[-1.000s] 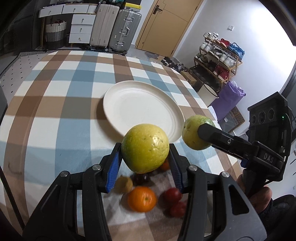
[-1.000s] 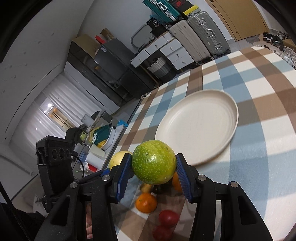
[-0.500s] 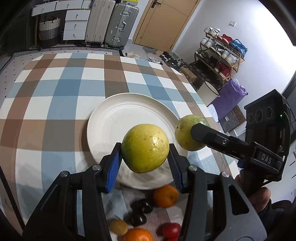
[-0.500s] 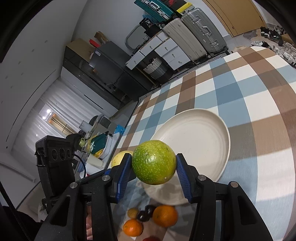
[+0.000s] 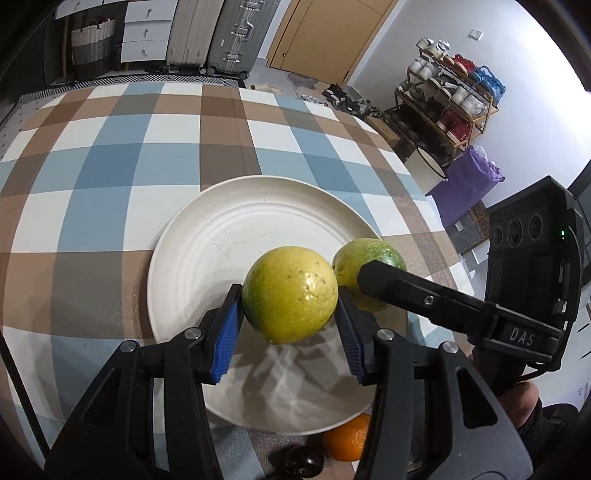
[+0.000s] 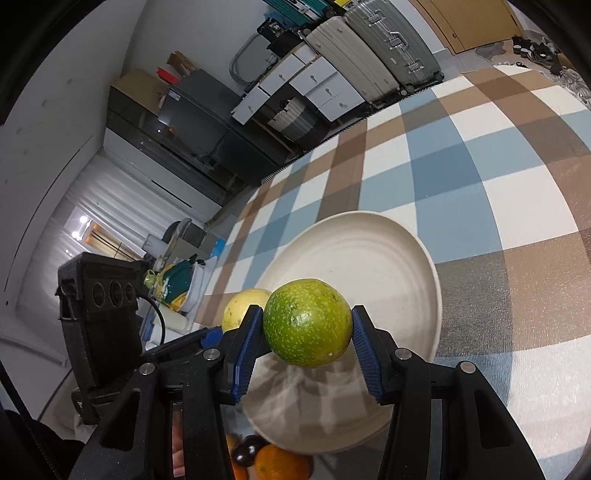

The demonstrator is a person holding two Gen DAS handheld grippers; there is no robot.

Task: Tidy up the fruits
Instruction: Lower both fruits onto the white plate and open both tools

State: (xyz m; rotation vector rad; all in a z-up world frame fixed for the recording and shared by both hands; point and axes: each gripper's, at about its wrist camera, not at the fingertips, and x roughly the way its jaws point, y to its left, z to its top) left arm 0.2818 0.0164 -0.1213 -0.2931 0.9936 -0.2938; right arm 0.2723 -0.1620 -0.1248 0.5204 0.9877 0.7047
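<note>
My left gripper (image 5: pixel 290 314) is shut on a round yellow-green fruit (image 5: pixel 290 293), held over the near part of a cream plate (image 5: pixel 221 243). Just to its right my right gripper (image 6: pixel 307 332) is shut on a greener speckled fruit (image 6: pixel 307 326), also above the plate (image 6: pixel 369 266). In the left wrist view the green fruit (image 5: pixel 373 254) shows behind the right gripper's black finger. The yellow fruit (image 6: pixel 242 308) peeks out left of the green one in the right wrist view. The plate holds nothing.
An orange (image 5: pixel 347 439) and a dark fruit (image 5: pixel 299 461) lie on the checked tablecloth (image 5: pixel 110 166) just below the plate's near rim. Suitcases (image 5: pixel 229 33), drawers and a shoe rack (image 5: pixel 450 96) stand beyond the table. A person's hand (image 5: pixel 517 402) grips the right handle.
Both grippers have carried their fruits forward from above the loose fruit pile to over the plate and a little lower. The pile has slid toward the bottom edge of both views.
</note>
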